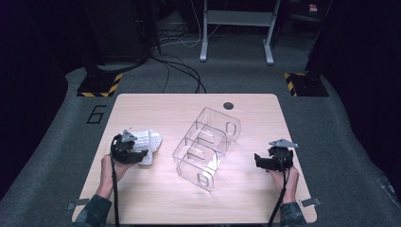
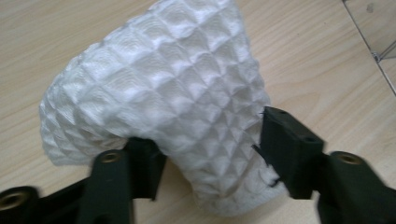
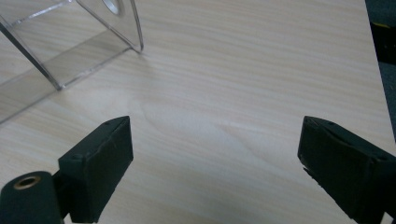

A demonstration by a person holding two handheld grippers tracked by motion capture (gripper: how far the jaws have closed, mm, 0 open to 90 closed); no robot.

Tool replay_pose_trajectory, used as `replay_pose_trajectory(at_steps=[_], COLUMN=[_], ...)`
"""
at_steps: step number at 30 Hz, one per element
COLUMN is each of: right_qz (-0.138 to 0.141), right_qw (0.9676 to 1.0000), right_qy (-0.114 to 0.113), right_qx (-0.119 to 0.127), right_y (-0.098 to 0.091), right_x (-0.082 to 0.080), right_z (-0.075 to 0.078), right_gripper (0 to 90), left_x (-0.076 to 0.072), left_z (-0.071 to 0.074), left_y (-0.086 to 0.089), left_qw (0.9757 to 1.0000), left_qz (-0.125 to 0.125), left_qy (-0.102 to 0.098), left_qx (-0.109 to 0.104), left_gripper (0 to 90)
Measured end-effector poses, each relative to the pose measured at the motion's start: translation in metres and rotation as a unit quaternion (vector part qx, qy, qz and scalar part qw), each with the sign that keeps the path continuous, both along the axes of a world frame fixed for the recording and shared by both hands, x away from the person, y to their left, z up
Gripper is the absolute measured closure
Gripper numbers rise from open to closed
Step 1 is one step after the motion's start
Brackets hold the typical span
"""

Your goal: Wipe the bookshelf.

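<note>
My left gripper [image 1: 137,153] sits low at the table's left, forearm coming in from the bottom edge, fingers [image 2: 285,144] parted, not clamping. My right gripper [image 1: 259,161] is at the right side, hand [image 1: 283,177] wrapped round its rear, fingers [image 3: 100,163] spread wide with nothing between them.

We see a light wooden table [image 1: 156,198] with rounded corners standing on grey carpet [image 1: 331,123]. Beyond the table, black cables [image 1: 182,71] snake across the carpet toward a white metal frame [image 1: 236,28]. Left and right of the table's far corners sit yellow-and-black striped bases [image 1: 99,85]. Around all this the room lies dark.
</note>
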State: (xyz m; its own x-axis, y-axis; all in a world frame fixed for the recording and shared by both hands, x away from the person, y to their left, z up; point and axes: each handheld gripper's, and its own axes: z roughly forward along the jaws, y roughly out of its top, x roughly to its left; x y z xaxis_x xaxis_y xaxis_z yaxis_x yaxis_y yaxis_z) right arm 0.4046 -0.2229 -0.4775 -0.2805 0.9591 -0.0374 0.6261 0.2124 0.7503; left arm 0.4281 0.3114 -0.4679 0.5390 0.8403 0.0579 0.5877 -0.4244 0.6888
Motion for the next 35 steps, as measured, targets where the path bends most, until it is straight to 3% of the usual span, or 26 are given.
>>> replay_pose_trajectory(at_steps=[2, 5, 8, 11, 17, 20, 22, 25, 27, 35], right_qz=[-0.01, -0.016, -0.021, -0.025, -0.031, -0.036, -0.033, -0.028, -0.027, -0.031], right_qw=[0.9999, 0.9998, 0.9997, 0.9995, 0.9993, 0.9989, 0.9991, 0.9992, 0.9992, 0.9991], right_qy=[0.003, 0.01, 0.016, 0.02, 0.02, 0.023, 0.024, 0.024, 0.025, 0.025], right_qx=[0.001, -0.002, -0.002, -0.005, -0.011, -0.019, 0.005, 0.013, 0.013, 0.015], right_y=[-0.004, -0.011, -0.015, -0.018, -0.021, -0.02, -0.024, -0.028, -0.028, -0.026], right_x=[-0.005, -0.01, -0.013, -0.016, -0.02, -0.019, -0.021, -0.02, -0.02, -0.019], right_z=[-0.005, -0.015, -0.021, -0.027, -0.041, -0.047, -0.05, -0.052, -0.052, -0.052], right_gripper=[9.0, 7.9, 7.0, 6.0, 4.7, 3.2, 2.9, 2.7, 2.6, 1.3], left_x=[-0.007, -0.017, -0.027, -0.04, -0.054, -0.057, -0.059, -0.06, -0.062, -0.063], left_z=[0.001, 0.001, -0.003, -0.014, -0.043, -0.051, -0.057, -0.061, -0.065, -0.065], left_y=[0.002, 0.005, 0.011, 0.017, 0.035, 0.037, 0.038, 0.04, 0.04, 0.039], left_qw=[0.9999, 0.9999, 0.9999, 0.9992, 0.9968, 0.9952, 0.9952, 0.994, 0.9934, 0.993], left_qz=[0.006, 0.007, 0.014, 0.039, 0.08, 0.095, 0.098, 0.107, 0.107, 0.111], left_qy=[-0.014, -0.012, -0.005, -0.01, 0.008, 0.011, 0.008, 0.002, -0.013, -0.013], left_qx=[0.001, 0.006, 0.003, 0.003, 0.003, 0.018, 0.001, -0.021, -0.038, -0.038], left_gripper=[25.4, 15.5, 13.6, 10.1, 4.9, 3.5, 2.0, 0.7, 0.1, 0.3])
